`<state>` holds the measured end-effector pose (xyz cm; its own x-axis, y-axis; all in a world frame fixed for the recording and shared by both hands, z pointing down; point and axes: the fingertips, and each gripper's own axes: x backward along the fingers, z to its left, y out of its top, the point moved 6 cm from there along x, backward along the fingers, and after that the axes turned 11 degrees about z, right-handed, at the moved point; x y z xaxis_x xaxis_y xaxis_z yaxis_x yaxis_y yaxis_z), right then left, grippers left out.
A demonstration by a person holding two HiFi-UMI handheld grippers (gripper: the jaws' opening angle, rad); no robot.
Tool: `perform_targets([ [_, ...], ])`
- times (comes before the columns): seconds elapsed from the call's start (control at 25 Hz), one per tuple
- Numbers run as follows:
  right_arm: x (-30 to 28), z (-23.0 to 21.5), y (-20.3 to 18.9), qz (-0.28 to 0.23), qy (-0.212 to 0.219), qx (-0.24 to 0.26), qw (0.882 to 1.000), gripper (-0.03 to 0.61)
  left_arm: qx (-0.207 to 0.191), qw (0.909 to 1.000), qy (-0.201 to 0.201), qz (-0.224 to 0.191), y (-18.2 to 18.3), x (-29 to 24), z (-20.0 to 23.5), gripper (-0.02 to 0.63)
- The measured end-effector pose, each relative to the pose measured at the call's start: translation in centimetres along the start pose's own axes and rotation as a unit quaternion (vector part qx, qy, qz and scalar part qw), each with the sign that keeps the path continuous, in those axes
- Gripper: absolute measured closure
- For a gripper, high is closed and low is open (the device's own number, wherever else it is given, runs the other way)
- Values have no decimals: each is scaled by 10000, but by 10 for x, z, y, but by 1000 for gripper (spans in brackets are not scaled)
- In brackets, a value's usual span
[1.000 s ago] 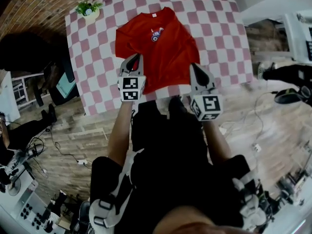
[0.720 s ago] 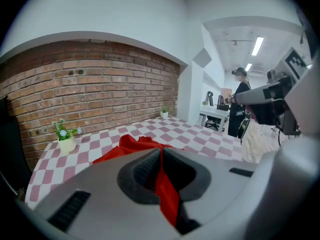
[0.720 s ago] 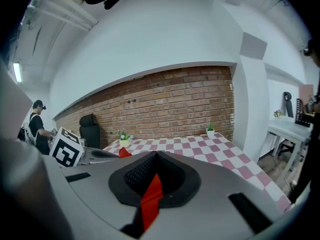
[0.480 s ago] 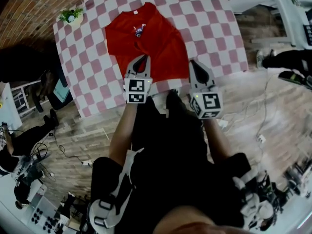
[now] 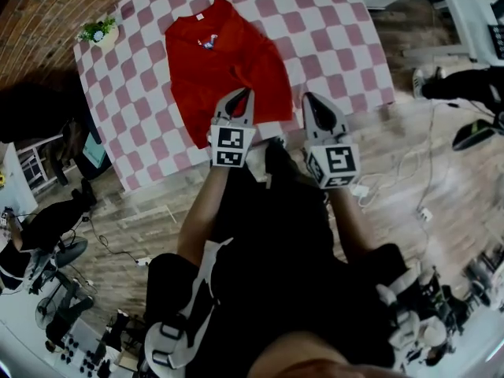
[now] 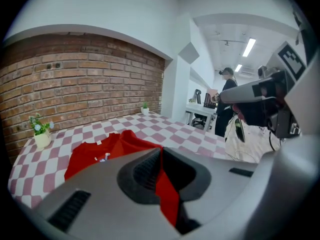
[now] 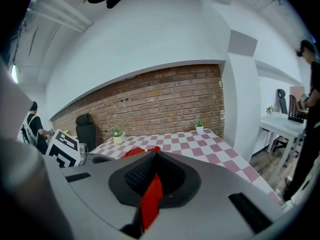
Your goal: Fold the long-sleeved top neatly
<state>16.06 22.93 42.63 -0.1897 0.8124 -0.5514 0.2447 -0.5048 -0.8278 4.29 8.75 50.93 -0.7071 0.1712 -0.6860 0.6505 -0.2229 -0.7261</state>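
A red long-sleeved top (image 5: 224,65) lies on the pink-and-white checked table (image 5: 339,46), collar at the far side, hem by the near edge. My left gripper (image 5: 245,94) is shut on the hem's left part. In the left gripper view a strip of red cloth (image 6: 167,189) runs between the closed jaws of that gripper (image 6: 161,151), with the rest of the top (image 6: 97,151) spread beyond. My right gripper (image 5: 309,99) is shut on the hem's right part. A red fold (image 7: 150,199) shows in its jaws (image 7: 154,156).
A small potted plant (image 5: 98,31) stands at the table's far left corner. A brick wall (image 6: 80,94) runs behind the table. People and desks stand off to the right (image 6: 227,101). Cables lie on the wooden floor (image 5: 409,172) to the right.
Both grippers have drawn toward the table's near edge with the hem. The left one has come right, closer to the right one, so the top's lower part is narrower.
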Motion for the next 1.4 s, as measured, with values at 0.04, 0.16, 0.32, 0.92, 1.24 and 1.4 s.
perform_targets([
  [0.04, 1, -2, -2, 29, -10, -21, 10000, 571, -23, 10000, -37, 17, 0, -4, -6, 597],
  [0.16, 2, -9, -5, 33, -32, -58, 10000, 571, -63, 9998, -146, 73, -3, -15, -22, 597],
  [0.32, 3, -17, -9, -16, -30, -35, 10000, 571, -138, 9994, -285, 168, -8, -31, -40, 596],
  [0.92, 12, -40, -25, 172, -120, -150, 9997, 571, -165, 9946, -798, 640, -36, -79, -78, 594],
  [1.24, 15, -41, -23, 137, -16, -138, 9998, 571, -9, 9951, -747, 654, -39, -74, -83, 533],
  [1.4, 13, -37, -21, 79, 158, -28, 9998, 571, 183, 9982, -381, 429, -32, -57, -73, 593],
])
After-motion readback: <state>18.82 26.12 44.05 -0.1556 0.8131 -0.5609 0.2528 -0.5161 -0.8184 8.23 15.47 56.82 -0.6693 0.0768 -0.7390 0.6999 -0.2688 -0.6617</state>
